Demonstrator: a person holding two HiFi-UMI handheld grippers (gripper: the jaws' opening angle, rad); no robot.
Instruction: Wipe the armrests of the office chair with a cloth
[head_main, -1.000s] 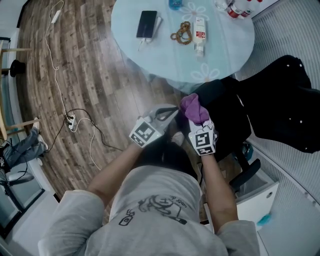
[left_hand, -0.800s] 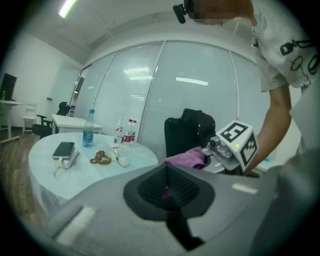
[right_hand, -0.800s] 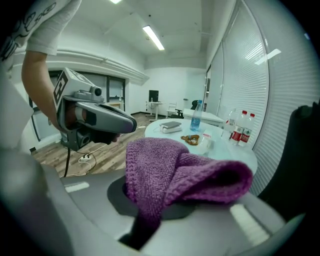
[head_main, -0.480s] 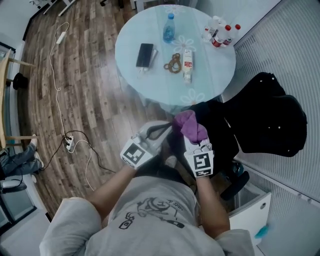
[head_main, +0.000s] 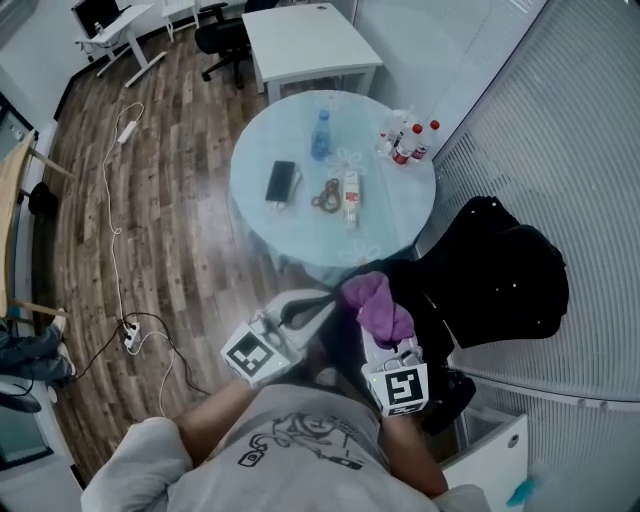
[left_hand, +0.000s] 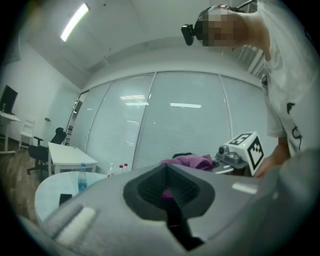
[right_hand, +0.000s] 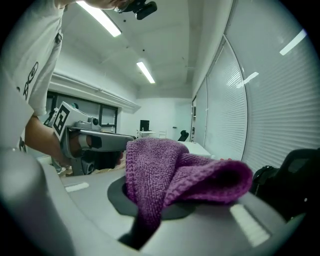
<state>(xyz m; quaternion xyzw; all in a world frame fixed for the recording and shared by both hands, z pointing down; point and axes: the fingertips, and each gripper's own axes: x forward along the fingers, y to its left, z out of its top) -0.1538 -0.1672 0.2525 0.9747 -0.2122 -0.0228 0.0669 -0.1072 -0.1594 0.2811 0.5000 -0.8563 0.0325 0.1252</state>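
My right gripper (head_main: 385, 345) is shut on a bunched purple cloth (head_main: 375, 303), which drapes over its jaws (right_hand: 175, 175). It is held in front of my body, beside the black office chair (head_main: 500, 280) on the right. A dark armrest (head_main: 450, 393) shows just below and right of that gripper. My left gripper (head_main: 322, 302) is level with it on the left, a short gap away from the cloth. Its jaws are closed together with nothing between them (left_hand: 169, 190). The cloth (left_hand: 187, 161) shows beyond them.
A round glass table (head_main: 300, 230) stands just ahead, with a phone (head_main: 281, 182), a water bottle (head_main: 320, 135) and several small bottles (head_main: 405, 140) on it. A white desk (head_main: 310, 40) is farther off. Cables and a power strip (head_main: 130, 335) lie on the wood floor at left. A white cabinet (head_main: 490, 460) is at lower right.
The head view has lifted and pulled back, showing more of the room. Both grippers sit lower in the frame, still side by side, and the cloth stays in the right one.
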